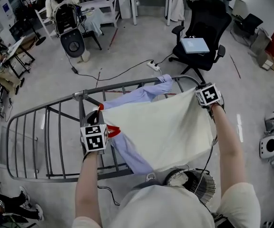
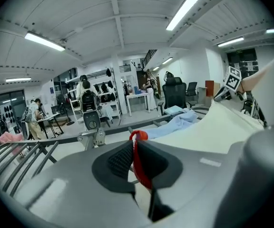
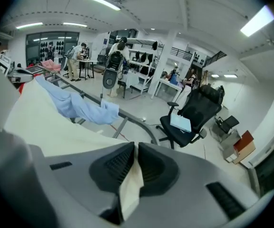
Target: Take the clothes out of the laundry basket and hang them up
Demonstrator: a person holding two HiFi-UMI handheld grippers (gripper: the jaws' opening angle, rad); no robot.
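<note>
The person held a cream garment (image 1: 168,127) stretched out between both grippers above a grey metal drying rack (image 1: 46,127). The left gripper (image 1: 100,118) was closed on the garment's near-left corner. In the left gripper view its jaws stood together on a thin red strip (image 2: 140,163) of fabric, with cream cloth running off to the right. From the head view, a red patch (image 1: 113,131) showed just beside that gripper's marker cube (image 1: 94,137).

The right gripper (image 1: 200,91) was clamped on the far-right corner of the same garment. In the right gripper view a fold of cream cloth (image 3: 131,186) was pinched between the ribbed pads (image 3: 152,167) and hung below them. The cloth sagged slightly between the two grips, its front edge falling toward the person's body.

A light blue shirt (image 1: 139,95) lay draped across the rack's bars, partly under the cream garment, with one sleeve reaching the far rail and another part showing below the left gripper (image 2: 136,161).

Beyond the rack stood a black office chair (image 1: 201,30) on the grey floor, and a white power strip (image 1: 153,66) lay near it with its cable trailing away.
</note>
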